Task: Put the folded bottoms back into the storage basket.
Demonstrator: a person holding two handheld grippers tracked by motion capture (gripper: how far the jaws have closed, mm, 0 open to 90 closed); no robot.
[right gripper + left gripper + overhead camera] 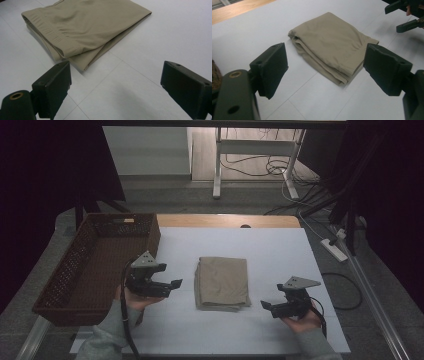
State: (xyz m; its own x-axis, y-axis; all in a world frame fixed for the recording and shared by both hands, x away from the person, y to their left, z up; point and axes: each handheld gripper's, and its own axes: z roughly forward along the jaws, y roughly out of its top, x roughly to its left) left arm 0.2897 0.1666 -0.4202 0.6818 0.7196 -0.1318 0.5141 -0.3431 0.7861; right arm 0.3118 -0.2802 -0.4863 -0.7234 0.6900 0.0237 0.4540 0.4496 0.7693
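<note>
A folded beige cloth (222,282) lies flat in the middle of the white table (280,250). My left gripper (176,283) hovers just left of it, jaws wide open and pointing at its left edge. In the left gripper view the cloth (329,43) sits ahead between the open jaws, with the left gripper (325,68) holding nothing. My right gripper (266,307) is held to the right of the cloth's near corner, open and empty. In the right gripper view the cloth (82,27) lies ahead of the right gripper (116,83), its layered folded edge facing the jaws.
A dark brown wicker basket (60,285) stands along the table's left side, right beside my left hand. Bare wood of the table (225,220) shows at the far edge. Cables and a power strip (336,247) lie on the floor to the right.
</note>
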